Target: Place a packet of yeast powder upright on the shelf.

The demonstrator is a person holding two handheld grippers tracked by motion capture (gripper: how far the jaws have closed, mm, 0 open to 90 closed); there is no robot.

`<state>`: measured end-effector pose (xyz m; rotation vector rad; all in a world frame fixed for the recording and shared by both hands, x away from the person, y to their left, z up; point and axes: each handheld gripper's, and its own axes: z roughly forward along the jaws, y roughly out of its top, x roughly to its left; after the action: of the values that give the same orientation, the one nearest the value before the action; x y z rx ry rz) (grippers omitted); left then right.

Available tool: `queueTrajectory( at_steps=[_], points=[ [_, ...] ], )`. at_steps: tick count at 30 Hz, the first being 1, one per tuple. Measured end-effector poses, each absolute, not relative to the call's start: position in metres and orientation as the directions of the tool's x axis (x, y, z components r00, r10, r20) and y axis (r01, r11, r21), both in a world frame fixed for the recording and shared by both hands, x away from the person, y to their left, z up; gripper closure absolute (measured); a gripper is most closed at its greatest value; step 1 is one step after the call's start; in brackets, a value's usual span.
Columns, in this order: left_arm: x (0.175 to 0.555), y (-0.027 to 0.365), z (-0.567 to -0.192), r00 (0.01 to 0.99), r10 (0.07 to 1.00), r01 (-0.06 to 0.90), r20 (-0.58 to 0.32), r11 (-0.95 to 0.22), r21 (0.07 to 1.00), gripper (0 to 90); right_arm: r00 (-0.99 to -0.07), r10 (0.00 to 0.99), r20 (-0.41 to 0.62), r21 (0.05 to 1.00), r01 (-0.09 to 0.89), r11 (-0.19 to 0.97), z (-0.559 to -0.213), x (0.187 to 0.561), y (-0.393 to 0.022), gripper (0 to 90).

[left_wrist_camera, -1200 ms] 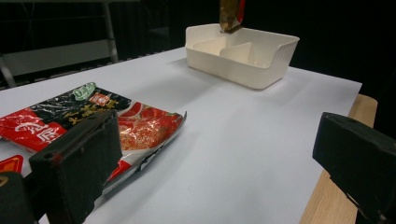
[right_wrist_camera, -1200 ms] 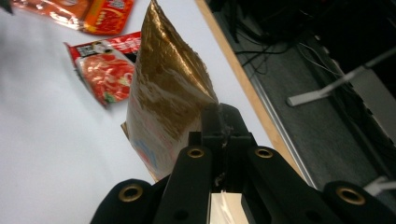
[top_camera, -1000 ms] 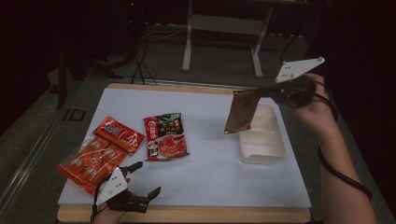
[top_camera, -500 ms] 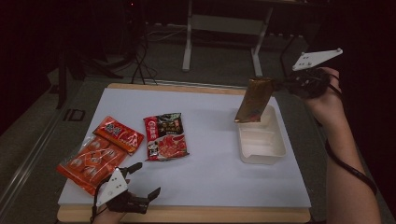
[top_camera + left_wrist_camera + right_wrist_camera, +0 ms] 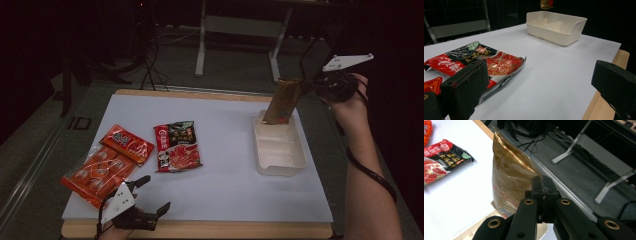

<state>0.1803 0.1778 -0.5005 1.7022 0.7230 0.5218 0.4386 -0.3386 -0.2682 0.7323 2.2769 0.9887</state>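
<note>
The left gripper (image 5: 150, 197) rests idle at the near table edge, jaws open and empty, with the red packets (image 5: 107, 162) just ahead of it. Farther off, the right gripper (image 5: 311, 89), clamped on the top of the gold pouch (image 5: 282, 102), has carried it sideways and slightly down since a second ago. The pouch now hangs below the jaws with its bottom at the far end of the white tray (image 5: 280, 152), so lowering and release look next.

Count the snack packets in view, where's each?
4. Gold packet in the right gripper, hanging over the white tray's far end; two orange-red packets at the mat's left; red-black packet beside them.
</note>
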Motion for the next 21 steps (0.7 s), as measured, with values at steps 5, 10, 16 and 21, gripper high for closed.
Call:
queueTrajectory(
  at_steps=[5, 10, 16, 21],
  points=[
    [0.179, 0.178, -0.501, 0.708, 0.706, 0.193, -0.027, -0.157, 0.968, 1.8, -0.681, 0.692, -0.237, 0.787, 0.282, 0.548, -0.278, 0.45, -0.346, 90.0],
    [0.178, 0.18, -0.501, 0.7, 0.713, 0.201, -0.036, -0.148, 0.968, 1.8, -0.665, 0.715, -0.215, 0.801, 0.299, 0.518, -0.29, 0.461, -0.349, 90.0],
    [0.177, 0.179, -0.502, 0.702, 0.712, 0.204, -0.03, -0.161, 0.966, 1.8, -0.656, 0.723, -0.215, 0.792, 0.316, 0.522, -0.305, 0.473, -0.345, 90.0],
    [0.176, 0.18, -0.502, 0.698, 0.715, 0.205, -0.031, -0.158, 0.966, 1.8, -0.647, 0.732, -0.214, 0.795, 0.32, 0.515, -0.317, 0.481, -0.341, 90.0]
  ],
)
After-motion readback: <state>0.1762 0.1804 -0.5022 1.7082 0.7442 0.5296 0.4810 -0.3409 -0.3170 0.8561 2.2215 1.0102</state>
